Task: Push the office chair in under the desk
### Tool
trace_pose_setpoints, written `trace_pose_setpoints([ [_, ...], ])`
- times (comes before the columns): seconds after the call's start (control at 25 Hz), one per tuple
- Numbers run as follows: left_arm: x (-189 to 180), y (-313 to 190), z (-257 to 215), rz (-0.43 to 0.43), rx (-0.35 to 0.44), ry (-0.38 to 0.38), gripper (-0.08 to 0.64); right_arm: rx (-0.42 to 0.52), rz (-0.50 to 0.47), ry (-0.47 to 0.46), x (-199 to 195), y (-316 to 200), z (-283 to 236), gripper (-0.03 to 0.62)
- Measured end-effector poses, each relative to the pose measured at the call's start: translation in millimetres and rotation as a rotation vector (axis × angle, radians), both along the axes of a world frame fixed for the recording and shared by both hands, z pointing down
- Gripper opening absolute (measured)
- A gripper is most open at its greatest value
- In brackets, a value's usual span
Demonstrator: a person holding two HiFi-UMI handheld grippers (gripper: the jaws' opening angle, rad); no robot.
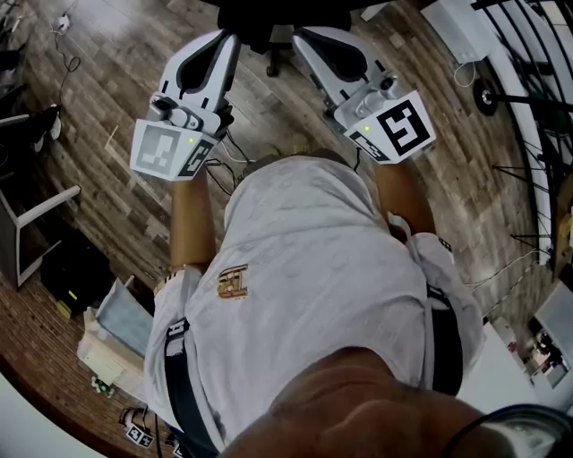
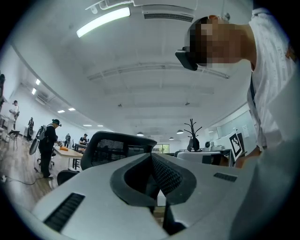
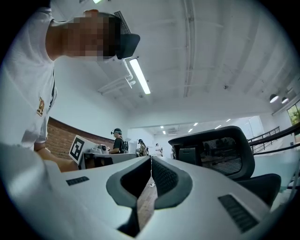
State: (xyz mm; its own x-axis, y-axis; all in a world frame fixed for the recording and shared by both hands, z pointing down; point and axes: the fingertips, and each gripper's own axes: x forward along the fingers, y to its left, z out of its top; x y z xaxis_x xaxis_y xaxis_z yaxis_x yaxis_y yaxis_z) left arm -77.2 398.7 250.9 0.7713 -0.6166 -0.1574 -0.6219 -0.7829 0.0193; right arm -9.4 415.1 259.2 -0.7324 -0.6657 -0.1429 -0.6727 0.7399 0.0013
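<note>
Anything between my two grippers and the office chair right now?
Nothing visible. The left gripper and right gripper, both shut and empty, face the office chair with only floor between. Beyond the chair, the desk isn't in view.

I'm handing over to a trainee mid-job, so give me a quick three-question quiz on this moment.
1. True or false: the left gripper is shut with nothing between its jaws.
2. In the right gripper view, the office chair stands: A between the jaws; B beyond the right gripper, off to the right; C tipped over.
3. What covers the floor?
Key: 1 true; 2 B; 3 wood-look planks.
</note>
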Motion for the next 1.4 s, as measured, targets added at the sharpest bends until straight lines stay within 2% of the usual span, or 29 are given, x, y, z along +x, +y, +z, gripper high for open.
trace_pose_setpoints([
  [0.6,-2,-27,1,-0.048,-0.004,-0.005,0.023,-0.009,0.004,0.011,18,-25,3,0.037],
  [0.68,0,-32,1,-0.057,0.001,-0.023,0.056,-0.005,0.007,0.026,25,-29,2,0.037],
  [0.92,12,-39,7,-0.067,0.036,-0.150,0.135,0.009,-0.002,0.078,49,-32,1,0.048],
  [1.12,5,-64,16,-0.104,0.065,-0.281,0.180,0.012,-0.027,0.147,62,-46,9,0.118],
  [1.4,-4,-89,19,-0.139,0.107,-0.468,0.247,0.048,0.003,0.271,95,-58,5,0.186],
])
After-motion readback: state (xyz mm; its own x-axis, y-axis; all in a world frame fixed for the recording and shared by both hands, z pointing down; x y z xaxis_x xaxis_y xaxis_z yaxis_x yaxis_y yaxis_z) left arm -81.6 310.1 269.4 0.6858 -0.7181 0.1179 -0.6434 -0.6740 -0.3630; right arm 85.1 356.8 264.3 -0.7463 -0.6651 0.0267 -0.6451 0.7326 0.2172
